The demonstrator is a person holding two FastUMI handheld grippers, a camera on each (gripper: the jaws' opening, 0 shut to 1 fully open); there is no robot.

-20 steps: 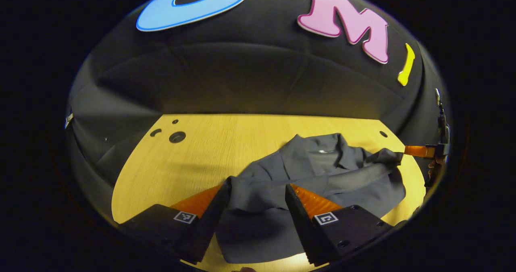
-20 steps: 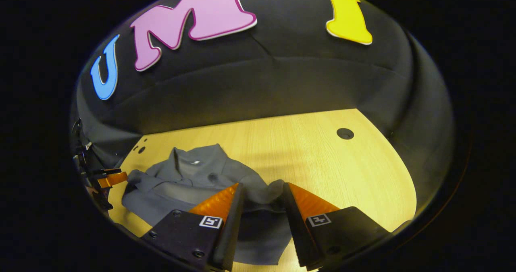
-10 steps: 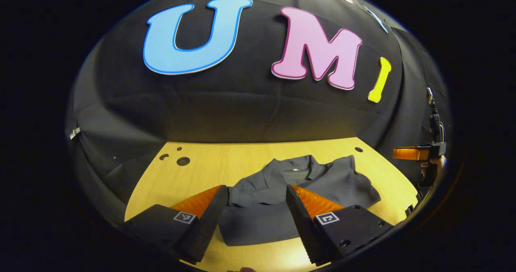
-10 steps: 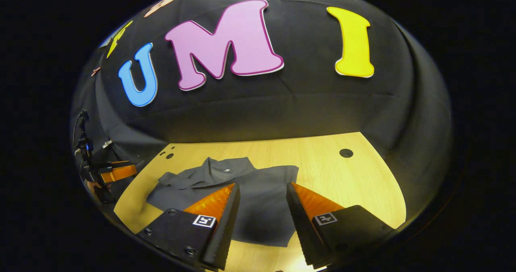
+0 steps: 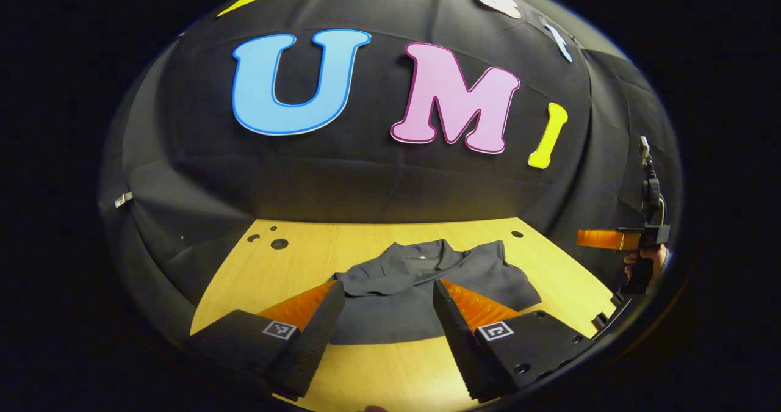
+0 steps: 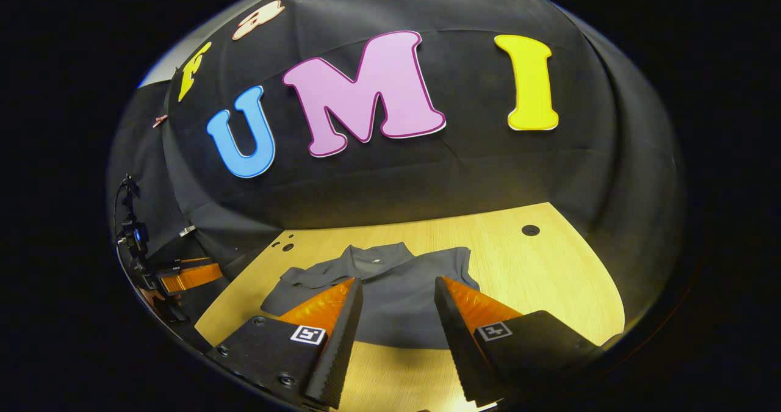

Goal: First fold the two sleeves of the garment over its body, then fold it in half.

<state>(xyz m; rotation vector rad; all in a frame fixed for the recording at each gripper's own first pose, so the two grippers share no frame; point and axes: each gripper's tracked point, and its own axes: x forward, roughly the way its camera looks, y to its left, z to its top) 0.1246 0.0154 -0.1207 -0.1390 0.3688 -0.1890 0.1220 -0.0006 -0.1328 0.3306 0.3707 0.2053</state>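
black cloth is forming the booth's far wall, and a light wooden table (image 5: 366, 247) with a few round holes near its far corners is sitting under warm light. no brand or readable writing is showing on the garment; a small pale tag at the collar is too small to read. square black-and-white markers are showing on both grippers' finger bases.

the grey garment (image 5: 421, 284) is lying flat on the table, collar pointing toward the far wall, hem toward the near edge, long axis running near to far. both sleeves are lying folded in over the body, giving a compact, roughly rectangular shape. in the right gripper view the garment (image 6: 390, 290) is lying slightly left of table centre.

the left gripper (image 5: 383, 305) is hovering above the near hem, fingers spread wide, grasping nothing. the right gripper (image 6: 395, 305) is likewise hanging released above the near edge, holding nothing. each gripper is appearing at the other's side, well apart from the cloth, held by a hand (image 5: 640, 262).
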